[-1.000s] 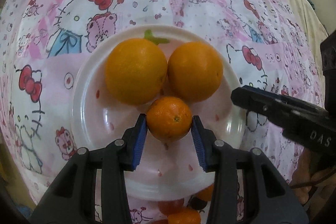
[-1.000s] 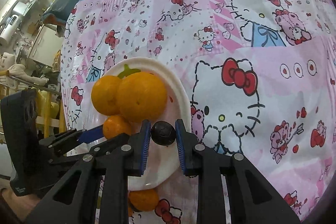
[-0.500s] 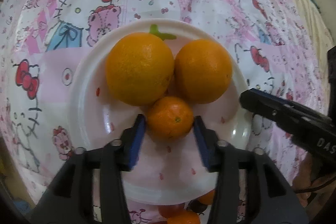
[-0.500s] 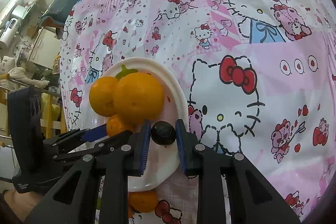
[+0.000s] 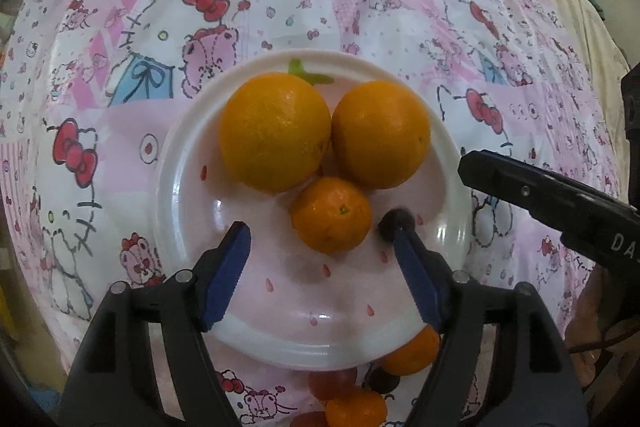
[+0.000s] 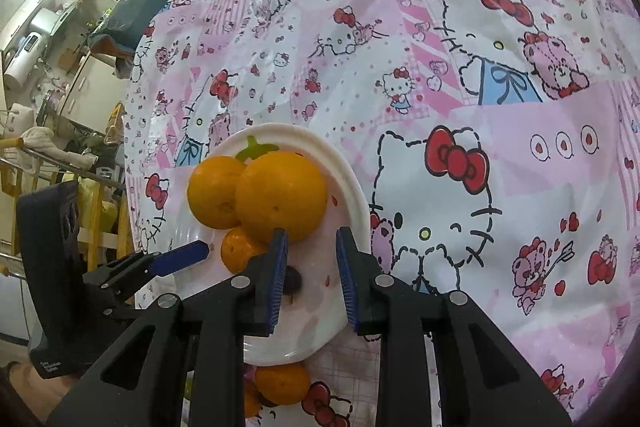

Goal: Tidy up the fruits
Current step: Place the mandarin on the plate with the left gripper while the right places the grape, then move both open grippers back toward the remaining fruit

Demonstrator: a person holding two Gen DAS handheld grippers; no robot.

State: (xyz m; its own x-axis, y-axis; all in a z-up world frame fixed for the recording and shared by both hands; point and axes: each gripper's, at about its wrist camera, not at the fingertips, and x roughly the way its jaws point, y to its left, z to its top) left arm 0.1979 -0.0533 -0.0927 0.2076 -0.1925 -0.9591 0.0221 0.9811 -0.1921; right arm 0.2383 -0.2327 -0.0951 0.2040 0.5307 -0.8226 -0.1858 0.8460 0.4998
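Observation:
A white plate (image 5: 170,187) holds two big oranges (image 5: 275,131) (image 5: 381,133) and a small mandarin (image 5: 331,215). My left gripper (image 5: 320,233) hangs over the plate's near half with its jaws opening. The mandarin lies free between its fingertips, touched by neither pad. A small dark fruit (image 5: 394,223) rests on the plate by the left gripper's right fingertip. In the right wrist view it shows blurred as the dark fruit (image 6: 294,281), half hidden behind a finger. My right gripper (image 6: 312,239) stands over the plate's rim (image 6: 360,211), jaws narrowly apart with nothing between them.
Several loose fruits lie off the plate's near edge: a mandarin (image 5: 412,351), another mandarin (image 5: 356,407) and reddish ones (image 5: 332,383). A pink cartoon tablecloth (image 6: 500,87) covers the table. Household clutter (image 6: 48,75) fills the room beyond its left edge.
The left jaws spread and let go of the mandarin, which now sits on the plate. The dark fruit has left the right jaws and lies on the plate.

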